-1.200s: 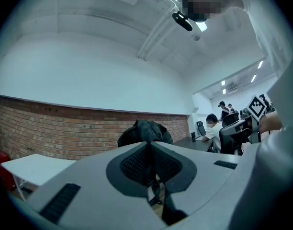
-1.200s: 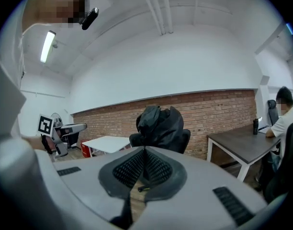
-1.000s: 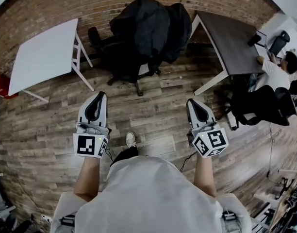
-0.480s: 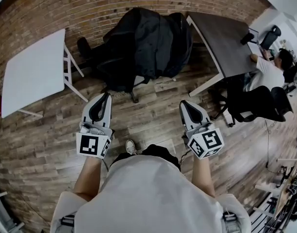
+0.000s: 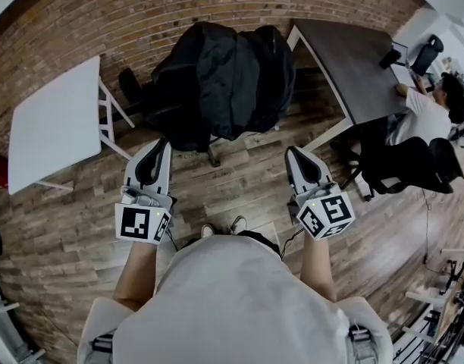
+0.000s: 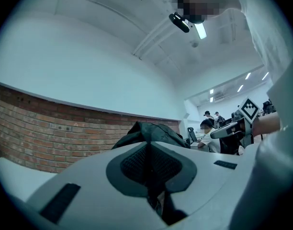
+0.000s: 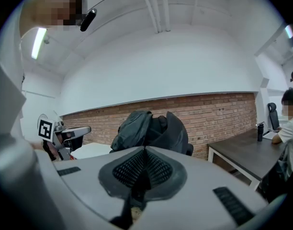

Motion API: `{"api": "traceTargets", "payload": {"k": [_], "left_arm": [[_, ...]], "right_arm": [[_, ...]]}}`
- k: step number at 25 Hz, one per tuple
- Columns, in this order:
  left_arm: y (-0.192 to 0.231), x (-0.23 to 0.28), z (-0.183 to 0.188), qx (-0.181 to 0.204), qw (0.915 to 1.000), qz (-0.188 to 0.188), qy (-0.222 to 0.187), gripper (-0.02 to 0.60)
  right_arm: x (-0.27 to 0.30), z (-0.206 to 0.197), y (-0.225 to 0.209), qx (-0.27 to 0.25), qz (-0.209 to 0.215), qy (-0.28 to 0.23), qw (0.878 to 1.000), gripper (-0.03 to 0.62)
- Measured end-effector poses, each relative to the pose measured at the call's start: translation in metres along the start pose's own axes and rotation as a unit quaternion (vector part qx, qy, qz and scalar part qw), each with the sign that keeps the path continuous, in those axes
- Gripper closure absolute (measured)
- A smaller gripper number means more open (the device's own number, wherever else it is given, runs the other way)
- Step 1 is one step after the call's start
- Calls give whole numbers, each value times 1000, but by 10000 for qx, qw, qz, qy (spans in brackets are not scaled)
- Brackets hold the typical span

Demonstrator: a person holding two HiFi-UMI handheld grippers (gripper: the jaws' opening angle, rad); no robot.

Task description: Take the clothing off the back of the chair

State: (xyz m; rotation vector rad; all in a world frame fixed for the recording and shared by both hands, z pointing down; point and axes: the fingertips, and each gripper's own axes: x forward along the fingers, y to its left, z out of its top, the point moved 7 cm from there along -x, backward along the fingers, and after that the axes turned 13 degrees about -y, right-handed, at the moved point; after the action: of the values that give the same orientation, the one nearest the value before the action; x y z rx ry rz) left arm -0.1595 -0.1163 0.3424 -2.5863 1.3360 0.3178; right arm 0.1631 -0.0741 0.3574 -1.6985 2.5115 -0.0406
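As seen from the head view, the operator's white shirt [image 5: 232, 302] fills the near edge, and two shoes [image 5: 238, 224] stand on the floor [image 5: 239, 196] just beyond it. The floor is laid in wood-look planks of mixed brown and grey tones. Both forearms extend forward over it. The left tool [image 5: 161, 144] has its jaws pressed together with nothing between them; its own view shows the two dark pads meeting along a single seam. The right tool [image 5: 293, 153] is likewise pressed together and grips nothing. Each tool bears a marker cube at its rear. Both tools point towards the chair [image 5: 132, 88] and stand apart from it.

The chair, a dark office type, stands on the floor between two benches. The clothing [image 5: 224, 74], a bulky black garment, hangs over the chair back and covers most of it. Neither tool touches it. To the left stands a white bench [image 5: 54, 123] on white legs. To the right stands a dark bench [image 5: 353, 67], also on white legs, with one corner close to the clothing. A dark bottle [image 7: 259, 131] stands near the far edge of the dark bench, beside a seated person [image 5: 425, 112]. A second chair [image 5: 406, 165], black, stands behind that person.

Behind the chair and both benches runs a brick wall [image 5: 103, 14]. Above the brick the wall is plain white, up to a white ceiling [image 7: 161, 13] fitted with strip lights.
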Motion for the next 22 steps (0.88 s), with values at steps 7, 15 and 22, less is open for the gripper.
{"api": "traceTargets", "payload": {"k": [7, 15, 22], "left_arm": [[9, 13, 5, 92, 9997, 247, 18, 543], [-3, 13, -3, 86, 9993, 278, 237, 543], [-10, 13, -3, 114, 9989, 301, 326, 543]], "right_arm": [[28, 11, -17, -26, 253, -98, 9996, 572], [39, 12, -46, 310, 323, -122, 9989, 572], [90, 5, -112, 928, 358, 16, 9950, 391]]}}
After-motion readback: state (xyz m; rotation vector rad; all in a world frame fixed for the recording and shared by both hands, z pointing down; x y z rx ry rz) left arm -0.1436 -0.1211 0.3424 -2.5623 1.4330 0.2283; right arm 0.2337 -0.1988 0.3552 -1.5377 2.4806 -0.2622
